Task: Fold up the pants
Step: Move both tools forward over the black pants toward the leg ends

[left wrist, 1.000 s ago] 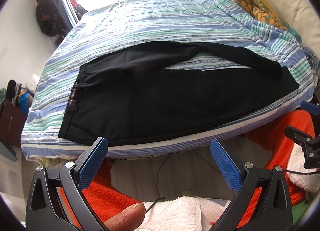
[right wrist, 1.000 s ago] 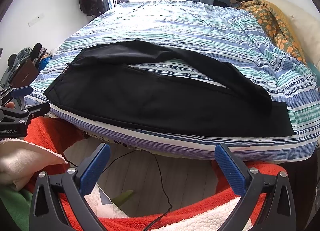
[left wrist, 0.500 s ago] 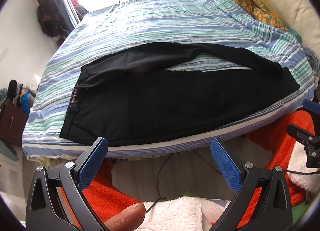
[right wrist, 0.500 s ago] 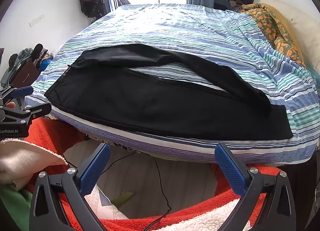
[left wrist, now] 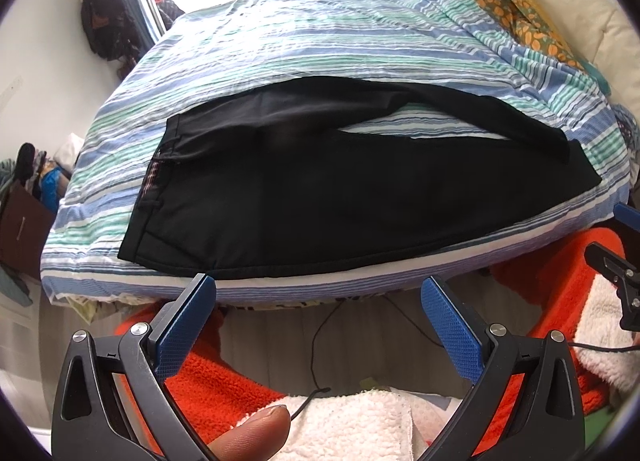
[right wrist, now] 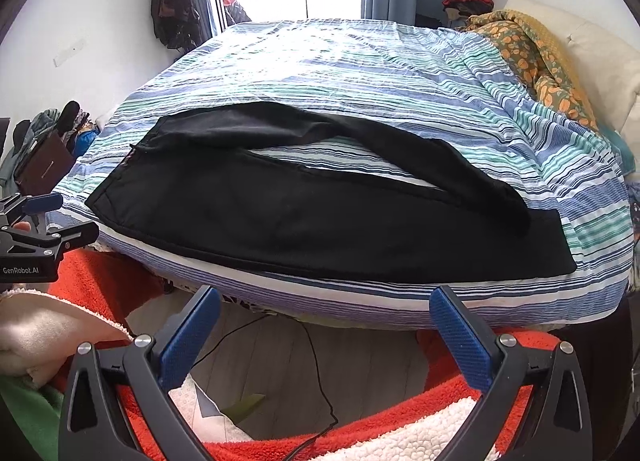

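Black pants (left wrist: 340,197) lie flat on the striped bed (left wrist: 320,41), waistband at the left, legs running right, with the near leg along the bed's front edge. The far leg bends across to meet the near leg's hem at the right (right wrist: 516,213). My left gripper (left wrist: 318,293) is open and empty, held just short of the bed edge below the waist end. My right gripper (right wrist: 326,305) is open and empty, just short of the bed edge below the legs. Each gripper shows at the side of the other's view.
An orange-patterned blanket (right wrist: 536,49) and a cream pillow (right wrist: 600,57) lie at the bed's right. Clothes hang on the left wall (right wrist: 172,5). A black cable (right wrist: 316,373) runs over the wooden floor under the grippers. Bags and clutter (right wrist: 44,157) stand at the left.
Both grippers have edged slightly closer to the bed's front edge and risen a little. The pants have not moved.
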### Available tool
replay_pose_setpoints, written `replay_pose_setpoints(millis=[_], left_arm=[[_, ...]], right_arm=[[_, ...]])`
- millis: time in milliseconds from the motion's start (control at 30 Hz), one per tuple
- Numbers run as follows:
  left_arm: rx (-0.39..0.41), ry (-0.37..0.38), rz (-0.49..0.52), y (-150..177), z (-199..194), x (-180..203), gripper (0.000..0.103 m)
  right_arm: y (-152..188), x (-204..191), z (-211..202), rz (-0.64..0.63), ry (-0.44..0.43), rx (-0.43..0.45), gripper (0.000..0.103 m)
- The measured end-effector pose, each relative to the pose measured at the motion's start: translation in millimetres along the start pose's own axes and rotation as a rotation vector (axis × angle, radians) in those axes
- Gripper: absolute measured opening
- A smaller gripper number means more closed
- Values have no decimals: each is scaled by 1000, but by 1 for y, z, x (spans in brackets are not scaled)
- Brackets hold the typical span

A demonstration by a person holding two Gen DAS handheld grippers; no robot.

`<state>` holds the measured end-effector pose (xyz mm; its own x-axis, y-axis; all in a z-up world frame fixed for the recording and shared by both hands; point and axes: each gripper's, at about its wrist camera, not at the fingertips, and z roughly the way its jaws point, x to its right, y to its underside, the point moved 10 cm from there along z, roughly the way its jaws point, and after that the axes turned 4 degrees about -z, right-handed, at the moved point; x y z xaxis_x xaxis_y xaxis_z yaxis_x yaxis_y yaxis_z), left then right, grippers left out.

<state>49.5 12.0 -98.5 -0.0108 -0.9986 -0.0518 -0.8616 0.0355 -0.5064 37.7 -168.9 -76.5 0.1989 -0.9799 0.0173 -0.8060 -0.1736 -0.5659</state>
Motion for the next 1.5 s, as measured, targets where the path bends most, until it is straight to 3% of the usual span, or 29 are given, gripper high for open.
replay_pose_setpoints(millis=[567,633,733,833,900,933,1000,1067,1133,1200,1267,1367,1500], left_arm=[[-38,8,-18,1,15,-6,102],[39,-36,17,-16,10,-12,102],[273,-109,45,-66,-16,-30,102],[483,-45,-39,-114,-52,-43,103],[573,-30,-63,-133,-60,-42,103],[561,-46,-61,-136,-53,-40,103],[437,-39,-64,-126,-23,-30,103],[293,22,-94,-99,10,-15,103],[198,75,-112,-71,30,1,103],[121,112,-91,-46,42,15,103],[70,125,-75,-34,48,25,102],[69,132,-111,-35,47,23,102],[77,144,-169,-48,49,15,102]], right_arm=[[1,-6,9,-31,-4,-25,103],[-2,-3,9,-28,-7,-14,103],[-24,16,-5,-16,21,84,103],[-58,46,-30,21,62,222,103],[-78,61,-48,68,50,316,103],[-84,66,-54,90,35,357,103],[-86,69,-45,122,-8,377,103],[-68,67,2,156,-68,197,103],[-40,64,45,199,-107,31,103],[-24,67,63,179,-109,-4,102],[-21,79,72,75,-41,-9,102],[-24,118,91,-87,100,-24,102],[-36,195,114,-160,261,-32,102]])
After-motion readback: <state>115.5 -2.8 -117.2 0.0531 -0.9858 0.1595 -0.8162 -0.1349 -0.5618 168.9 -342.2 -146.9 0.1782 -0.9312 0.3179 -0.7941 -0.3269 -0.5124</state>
